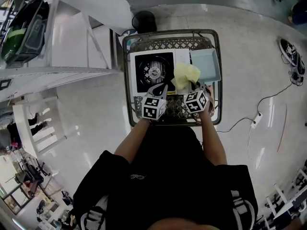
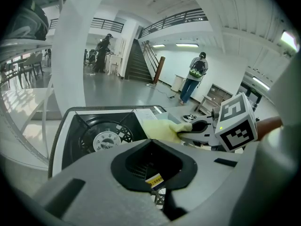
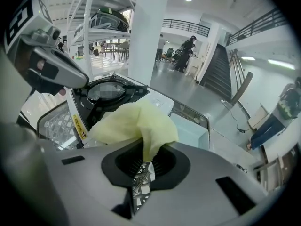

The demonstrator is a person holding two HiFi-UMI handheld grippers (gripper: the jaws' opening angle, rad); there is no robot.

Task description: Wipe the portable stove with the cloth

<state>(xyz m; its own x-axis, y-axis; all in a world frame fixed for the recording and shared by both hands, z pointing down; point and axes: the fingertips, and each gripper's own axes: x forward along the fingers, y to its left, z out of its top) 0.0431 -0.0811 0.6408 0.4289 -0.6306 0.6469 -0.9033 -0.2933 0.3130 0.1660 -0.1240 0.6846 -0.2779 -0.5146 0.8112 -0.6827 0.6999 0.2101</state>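
— Where is the pale yellow cloth point(image 3: 136, 124)?
— The right gripper point(image 1: 191, 86) is clamping it in its fingers over the right edge of the white portable stove point(image 1: 136, 68).
— And the left gripper point(image 1: 161, 88)?
— Hovering alongside, fingers closed, empty.

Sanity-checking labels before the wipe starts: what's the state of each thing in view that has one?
cloth: bunched, one end pinched, rest drooping forward.
right gripper: shut on cloth.
left gripper: shut, holds nothing.
portable stove: upright in wire basket, no flame visible, burner bare.
tray: flat beside portable stove, nothing seen in it.
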